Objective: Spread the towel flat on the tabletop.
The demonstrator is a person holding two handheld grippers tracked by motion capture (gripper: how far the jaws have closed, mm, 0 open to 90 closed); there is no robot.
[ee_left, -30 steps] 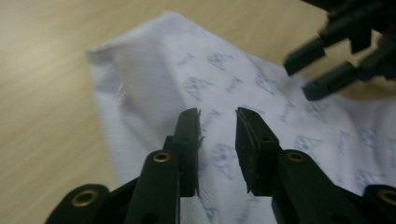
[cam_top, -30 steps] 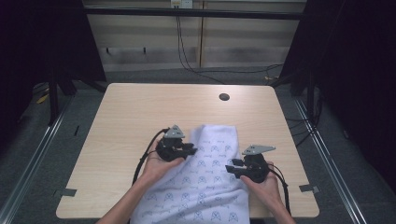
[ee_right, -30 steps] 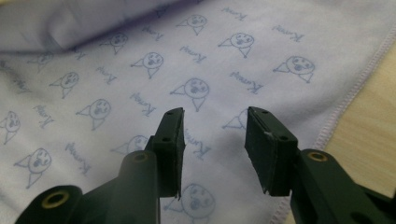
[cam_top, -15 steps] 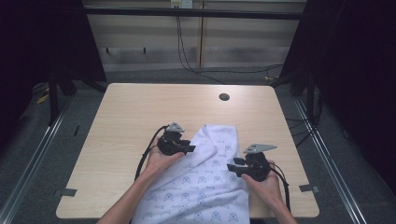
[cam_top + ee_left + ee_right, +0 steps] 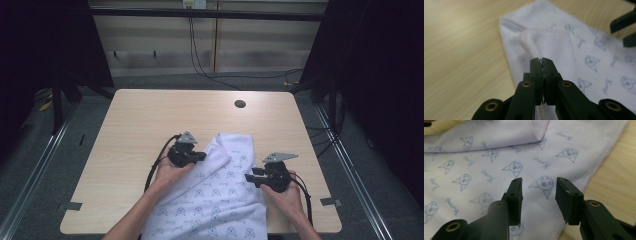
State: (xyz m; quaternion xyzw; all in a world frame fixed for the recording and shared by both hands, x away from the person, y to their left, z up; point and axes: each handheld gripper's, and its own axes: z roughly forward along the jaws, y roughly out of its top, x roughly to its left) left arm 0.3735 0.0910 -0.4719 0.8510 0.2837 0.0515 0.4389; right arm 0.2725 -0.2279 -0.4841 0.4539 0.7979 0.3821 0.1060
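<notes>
The left gripper (image 5: 541,61), just closed, pinches the white printed cotton cloth's (image 5: 220,200) folded hem; the right gripper (image 5: 538,191) stands half-open. Pull the fold over evenly.

The white cloth (image 5: 499,157) has small blue faces printed all over it, each with one short blue word beside it. The word is too blurry to read.

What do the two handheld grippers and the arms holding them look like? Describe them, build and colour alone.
Both the left gripper and the right gripper are compact black units, each topped by a grey three-cornered plate and trailing a black cable. Close up, the jaws are black blocks on linked arms with brass-coloured rivets, seen on the left gripper and the right gripper. The forearms are bare, with no sleeves or gloves in sight.
</notes>
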